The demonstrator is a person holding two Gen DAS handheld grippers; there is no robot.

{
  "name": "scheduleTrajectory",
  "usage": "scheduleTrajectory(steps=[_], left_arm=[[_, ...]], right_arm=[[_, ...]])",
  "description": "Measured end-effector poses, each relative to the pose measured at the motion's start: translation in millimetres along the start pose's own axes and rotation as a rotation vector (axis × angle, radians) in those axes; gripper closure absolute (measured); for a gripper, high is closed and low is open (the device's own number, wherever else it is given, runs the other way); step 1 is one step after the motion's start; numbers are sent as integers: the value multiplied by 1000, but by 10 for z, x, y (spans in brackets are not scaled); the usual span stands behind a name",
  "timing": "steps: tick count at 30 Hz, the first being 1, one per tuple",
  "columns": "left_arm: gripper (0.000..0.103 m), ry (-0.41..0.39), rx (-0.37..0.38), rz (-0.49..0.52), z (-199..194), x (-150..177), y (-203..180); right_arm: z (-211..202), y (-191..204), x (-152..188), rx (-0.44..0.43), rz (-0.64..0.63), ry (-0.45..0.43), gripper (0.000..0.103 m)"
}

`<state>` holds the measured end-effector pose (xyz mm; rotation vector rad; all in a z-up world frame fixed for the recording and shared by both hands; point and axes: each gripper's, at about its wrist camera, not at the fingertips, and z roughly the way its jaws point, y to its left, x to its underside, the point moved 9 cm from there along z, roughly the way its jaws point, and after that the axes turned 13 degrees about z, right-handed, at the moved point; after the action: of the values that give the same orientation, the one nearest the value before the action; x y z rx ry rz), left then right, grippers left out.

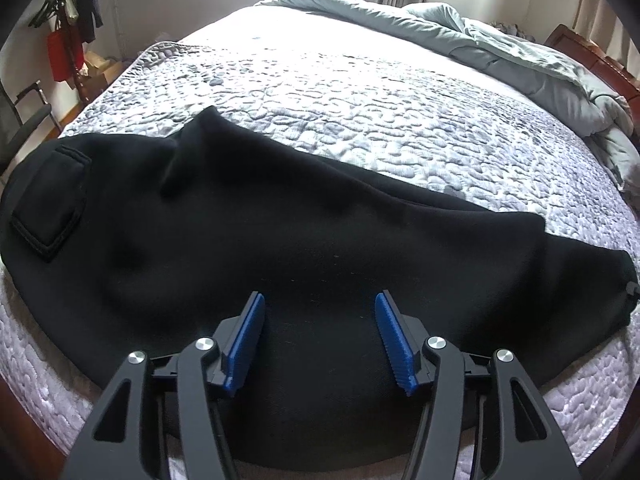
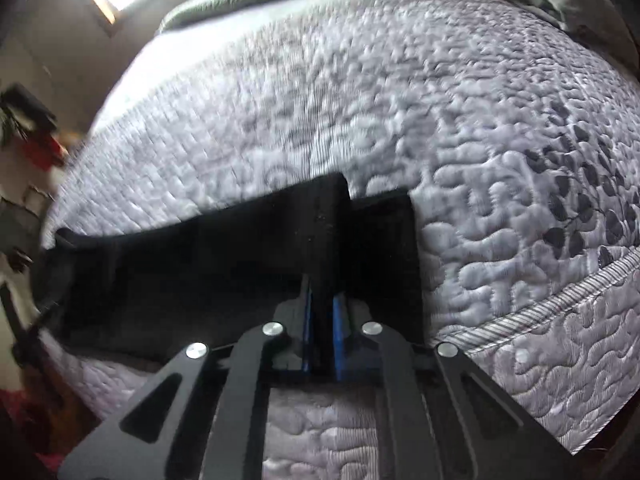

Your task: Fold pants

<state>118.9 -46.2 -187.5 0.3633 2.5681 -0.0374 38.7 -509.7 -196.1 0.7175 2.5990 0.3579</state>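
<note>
Black pants [image 1: 280, 232] lie lengthwise across the near side of the quilted bed [image 1: 360, 92], with a patch pocket [image 1: 44, 208] at the left end and the legs running right. My left gripper [image 1: 320, 295] hovers over the middle of them, blue pads [image 1: 248, 340] apart, with only flat cloth showing in the gap. In the right wrist view the leg ends [image 2: 384, 248] lie near the mattress corner. My right gripper [image 2: 322, 292] is shut on a raised ridge of that black cloth, which stands up between its pads.
A crumpled grey duvet [image 1: 500, 52] is piled along the far right of the bed. A coat stand with hanging clothes [image 1: 72, 20] and a chair [image 1: 28, 116] stand past the left edge. The mattress's piped edge [image 2: 560, 300] drops away at the right.
</note>
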Motion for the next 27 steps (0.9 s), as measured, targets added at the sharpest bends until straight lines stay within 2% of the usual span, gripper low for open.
scheduleTrajectory(steps=[4,7,10,13,14,15,19,20,21,25,27], left_arm=[[43,-13,17,23,-50,-32,-117],[41,-6,29,49,-10,-29,-234],[40,15,18,81,78,-7,-325],[39,9,18,112,71,-11,-406],[39,8,25,117,58,-12,-430],[39,6,31,123,42,-16,-455],[38,-7,50,166,-30,-3,-588],[38,-6,59,172,-38,12,-624],[38,-4,69,175,-46,29,-660],[37,7,83,188,-37,70,-772],[34,13,91,189,-47,84,-816]], right_arm=[[-182,-136,-51,68,15,-41,97],[-39,-294,5,85,56,12,97],[155,-377,69,135,40,43,96],[129,-356,61,149,56,31,92],[97,-350,59,156,57,26,89],[42,-343,62,167,59,12,83],[-202,-312,164,166,86,-35,75],[-252,-316,207,157,107,-38,68],[-288,-315,261,142,125,-37,62],[-222,-301,501,69,218,16,51],[-141,-327,579,62,251,34,46]])
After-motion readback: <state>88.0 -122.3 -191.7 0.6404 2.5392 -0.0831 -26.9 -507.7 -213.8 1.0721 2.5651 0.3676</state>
